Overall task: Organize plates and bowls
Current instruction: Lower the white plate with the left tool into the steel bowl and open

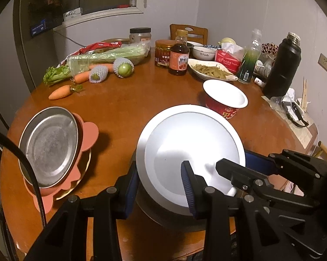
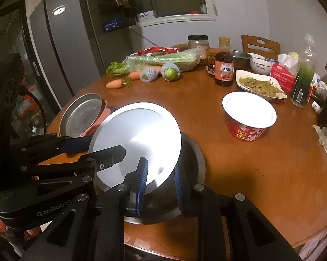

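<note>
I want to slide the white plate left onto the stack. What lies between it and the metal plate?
Only bare wooden table lies between the white plate and the metal plate, shown best in the left wrist view.

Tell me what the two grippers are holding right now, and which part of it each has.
Both hold the white plate by its near rim: the left gripper on the left side, the right gripper on the right side.

Glossy wooden table [image 1: 124, 113]; smooth white plate [image 1: 185, 134], matt sheen; dull scuffed metal pan [image 1: 48, 145]; matt pink plastic tray [image 1: 88, 134].
</note>
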Tool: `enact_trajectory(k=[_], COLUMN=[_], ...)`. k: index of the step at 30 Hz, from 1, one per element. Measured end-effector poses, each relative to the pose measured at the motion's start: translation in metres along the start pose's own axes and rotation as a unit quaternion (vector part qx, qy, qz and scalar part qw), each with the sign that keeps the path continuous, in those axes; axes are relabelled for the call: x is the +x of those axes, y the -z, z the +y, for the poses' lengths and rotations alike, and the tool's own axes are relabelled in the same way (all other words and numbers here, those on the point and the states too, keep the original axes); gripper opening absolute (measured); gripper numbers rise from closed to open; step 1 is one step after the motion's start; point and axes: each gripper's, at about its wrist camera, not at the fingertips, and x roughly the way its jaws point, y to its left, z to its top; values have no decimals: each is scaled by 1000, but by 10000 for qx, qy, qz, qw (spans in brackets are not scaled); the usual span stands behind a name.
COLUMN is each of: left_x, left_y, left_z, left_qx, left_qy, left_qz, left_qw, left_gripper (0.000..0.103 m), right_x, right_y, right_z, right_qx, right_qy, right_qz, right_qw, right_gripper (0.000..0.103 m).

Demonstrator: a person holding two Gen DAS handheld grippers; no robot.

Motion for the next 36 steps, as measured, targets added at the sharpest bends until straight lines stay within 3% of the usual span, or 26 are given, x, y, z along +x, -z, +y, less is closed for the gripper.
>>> enact_trajectory(k=[19, 36], left_x=[21, 25], left_y=[3, 3], left_z=[-2, 1], left_qx=[16, -54], left_qy=[-40, 80], left_qz=[233, 248], left_qw=[9997, 9996], left_gripper=[38, 39], right_x=[17, 24], right_y=[5, 5], right_z=[-5, -9], right_qx=[-10, 72], right_qy=[147, 296], right_qz=[328, 370], right_qw=[9994, 9989], right_gripper=[26, 28])
